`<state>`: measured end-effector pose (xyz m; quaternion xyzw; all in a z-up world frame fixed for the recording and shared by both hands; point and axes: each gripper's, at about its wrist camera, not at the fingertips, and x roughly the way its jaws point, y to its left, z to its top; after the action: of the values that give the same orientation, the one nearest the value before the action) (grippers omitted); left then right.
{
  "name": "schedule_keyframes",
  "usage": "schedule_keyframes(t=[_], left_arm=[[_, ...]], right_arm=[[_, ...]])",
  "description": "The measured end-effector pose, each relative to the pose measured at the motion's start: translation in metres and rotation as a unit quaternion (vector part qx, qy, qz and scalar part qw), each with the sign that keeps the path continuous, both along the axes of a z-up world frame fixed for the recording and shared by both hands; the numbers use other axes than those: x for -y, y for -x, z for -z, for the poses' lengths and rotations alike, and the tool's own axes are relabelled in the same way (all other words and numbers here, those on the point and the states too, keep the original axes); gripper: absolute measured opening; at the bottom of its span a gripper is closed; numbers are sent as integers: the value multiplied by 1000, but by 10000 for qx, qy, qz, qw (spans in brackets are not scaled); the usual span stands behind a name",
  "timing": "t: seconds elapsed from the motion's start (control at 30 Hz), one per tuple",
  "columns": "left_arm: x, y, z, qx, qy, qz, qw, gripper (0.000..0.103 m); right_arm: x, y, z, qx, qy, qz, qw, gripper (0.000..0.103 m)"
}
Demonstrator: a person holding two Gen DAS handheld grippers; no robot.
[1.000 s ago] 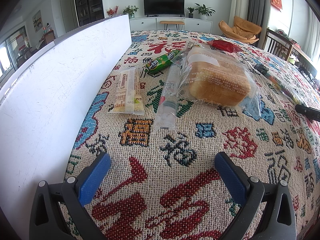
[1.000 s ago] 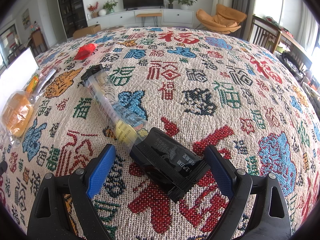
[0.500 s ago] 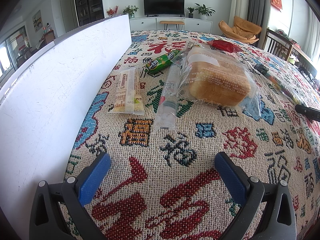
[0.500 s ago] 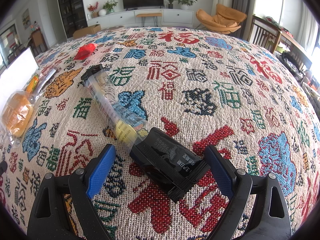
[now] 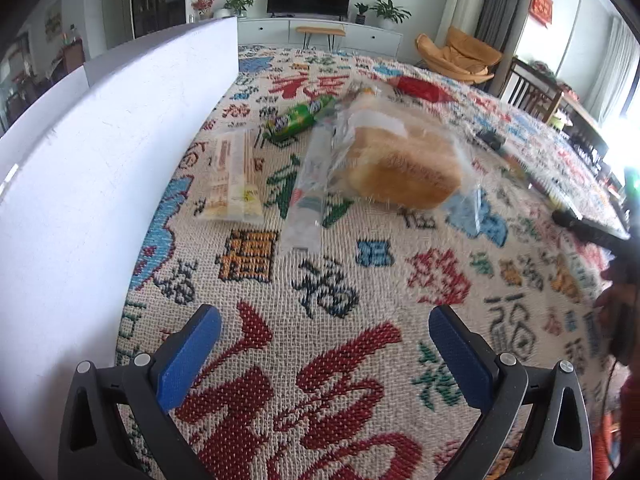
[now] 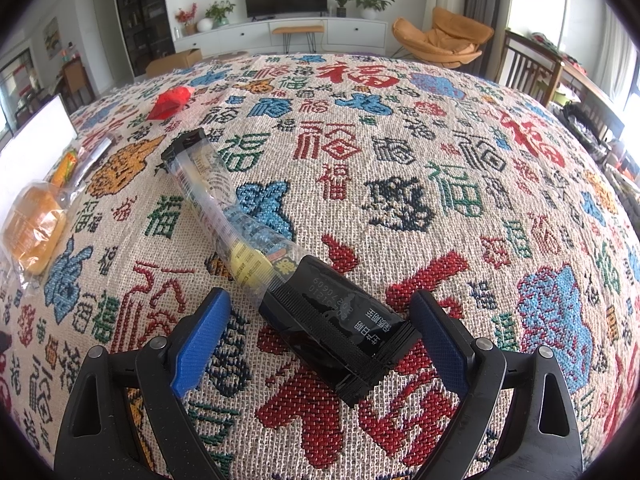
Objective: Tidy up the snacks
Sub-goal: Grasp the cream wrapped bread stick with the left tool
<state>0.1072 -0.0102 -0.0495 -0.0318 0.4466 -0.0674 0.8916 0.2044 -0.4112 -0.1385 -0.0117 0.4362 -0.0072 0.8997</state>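
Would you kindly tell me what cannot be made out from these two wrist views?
- Left wrist view: bread bag is motion-blurred, so its label is unreadable.
- Left wrist view: the long black-ended packet is cut by the right edge.
- Right wrist view: small print on the same packet is too small to read.
- Behind the white board, everything is hidden.

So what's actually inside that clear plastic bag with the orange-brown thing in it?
A golden loaf of bread fills the clear bag, with a white label on top. The loaf's underside and whatever cloth lies beneath it are hidden.
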Motion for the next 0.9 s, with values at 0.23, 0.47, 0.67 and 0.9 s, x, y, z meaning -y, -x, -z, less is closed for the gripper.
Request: schedule_keyframes(t=[0.23, 0.47, 0.67, 0.9], left_arm=[[-5, -20, -36, 98, -33, -159, 9998, 94], [-26, -96, -39, -198, 134, -588, 9980, 56], [-50, -125, -13, -412, 324, -1253, 9907, 43], [-40, -136, 2, -460, 3, -1176, 9920, 50]], right_arm=[[0, 0, 0, 1, -1, -1, 10000, 94], [0, 0, 0, 1, -3, -3, 10000, 94], [0, 0, 0, 1, -4, -3, 10000, 94], [0, 0, 0, 3, -6, -4, 10000, 94]])
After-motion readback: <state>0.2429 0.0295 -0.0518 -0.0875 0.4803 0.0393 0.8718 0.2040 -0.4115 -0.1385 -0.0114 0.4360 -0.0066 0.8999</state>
